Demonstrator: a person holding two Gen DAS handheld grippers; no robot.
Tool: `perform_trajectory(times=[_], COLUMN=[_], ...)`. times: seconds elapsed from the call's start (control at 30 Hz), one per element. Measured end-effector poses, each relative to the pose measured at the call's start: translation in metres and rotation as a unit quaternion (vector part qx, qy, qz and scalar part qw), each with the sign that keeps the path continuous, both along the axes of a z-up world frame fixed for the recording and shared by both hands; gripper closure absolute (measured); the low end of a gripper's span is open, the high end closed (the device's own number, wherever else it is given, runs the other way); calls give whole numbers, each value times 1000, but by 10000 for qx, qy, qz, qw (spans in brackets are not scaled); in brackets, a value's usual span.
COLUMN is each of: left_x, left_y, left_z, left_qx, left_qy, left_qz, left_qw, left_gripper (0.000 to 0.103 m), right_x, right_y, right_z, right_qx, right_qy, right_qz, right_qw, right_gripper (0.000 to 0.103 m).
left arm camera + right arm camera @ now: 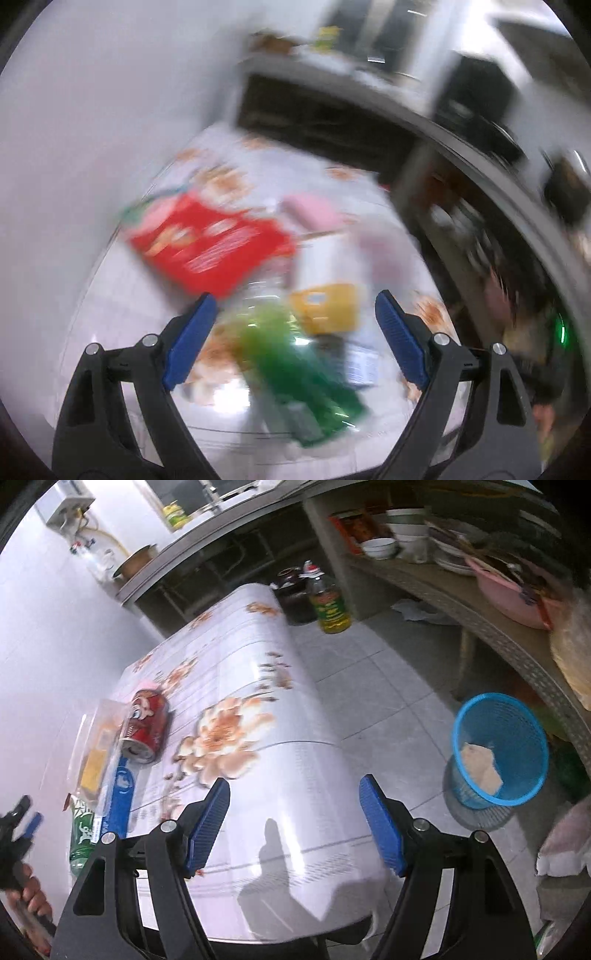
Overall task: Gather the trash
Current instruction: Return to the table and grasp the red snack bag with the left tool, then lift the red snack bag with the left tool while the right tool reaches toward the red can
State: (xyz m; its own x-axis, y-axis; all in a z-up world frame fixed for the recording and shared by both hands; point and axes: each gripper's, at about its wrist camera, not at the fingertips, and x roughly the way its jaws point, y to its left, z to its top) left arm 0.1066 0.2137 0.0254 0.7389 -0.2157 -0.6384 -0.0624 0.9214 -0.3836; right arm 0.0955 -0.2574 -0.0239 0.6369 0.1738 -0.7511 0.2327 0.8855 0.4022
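Right wrist view: right gripper (295, 821) has its jaws wide with nothing between them, over the near end of the floral tabletop (258, 686). Trash sits along the tabletop's left edge: red can (146, 725) on its side, clear packet (96, 749) touching it, blue carton (120, 805) and green bottle (82, 836) nearer the camera. Blue basket (500, 749) is on the floor to the right, well apart from the tabletop, with crumpled paper inside. Left wrist view is badly smeared; left gripper (295, 339) also has its jaws wide and empty, above the green bottle (295, 373), a yellow item (327, 306) and a red packet (214, 243). Risks: with things this tightly clustered, the jaws could nudge neighbours off the edge or catch two at once; the can may roll.
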Motion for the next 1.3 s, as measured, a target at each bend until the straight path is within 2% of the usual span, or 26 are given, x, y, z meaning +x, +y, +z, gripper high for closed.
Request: perform_trajectory(times=[0.07, 0.1, 0.13, 0.2, 0.37, 0.43, 0.6, 0.73, 0.9, 1.07, 1.3], left_x=[14, 22, 26, 36, 58, 64, 76, 83, 83, 81, 76], left_y=[31, 47, 55, 73, 96, 100, 101, 101, 101, 101, 104], left_z=[-17, -29, -37, -55, -85, -91, -98, -102, -105, -102, -103], left_qx=[-616, -1015, -1250, -1902, -2760, -2985, -3091, -3087, -3112, -3129, -3159], left_qy=[278, 410, 526, 628, 819, 796, 724, 675, 592, 439, 327], left_qz=[330, 467, 585, 737, 1093, 1142, 1316, 1354, 1360, 1306, 1270], left_qw=[9972, 9929, 9890, 9770, 9514, 9442, 9391, 9390, 9387, 9397, 9397], left_gripper=[20, 20, 21, 24, 34, 38, 48, 62, 84, 93, 94], right_x=[5, 8, 11, 16, 21, 22, 30, 42, 60, 83, 107], right_y=[10, 15, 19, 28, 39, 46, 77, 116, 159, 192, 229], right_z=[3, 4, 5, 8, 12, 16, 37, 57, 72, 78, 67], right_qx=[-26, -45, -61, -72, -31, 14, 138, 245, 365, 409, -129], right_qy=[-6, -16, -18, -19, -2, -56, -356, -624, -666, -497, -112], right_qz=[119, 167, 212, 290, 446, 546, 1015, 1477, 1753, 1495, 1071], right_qw=[9999, 9998, 9998, 9996, 9990, 9985, 9941, 9868, 9816, 9867, 9941], right_gripper=[32, 32, 32, 32, 32, 32, 32, 21, 14, 7, 6])
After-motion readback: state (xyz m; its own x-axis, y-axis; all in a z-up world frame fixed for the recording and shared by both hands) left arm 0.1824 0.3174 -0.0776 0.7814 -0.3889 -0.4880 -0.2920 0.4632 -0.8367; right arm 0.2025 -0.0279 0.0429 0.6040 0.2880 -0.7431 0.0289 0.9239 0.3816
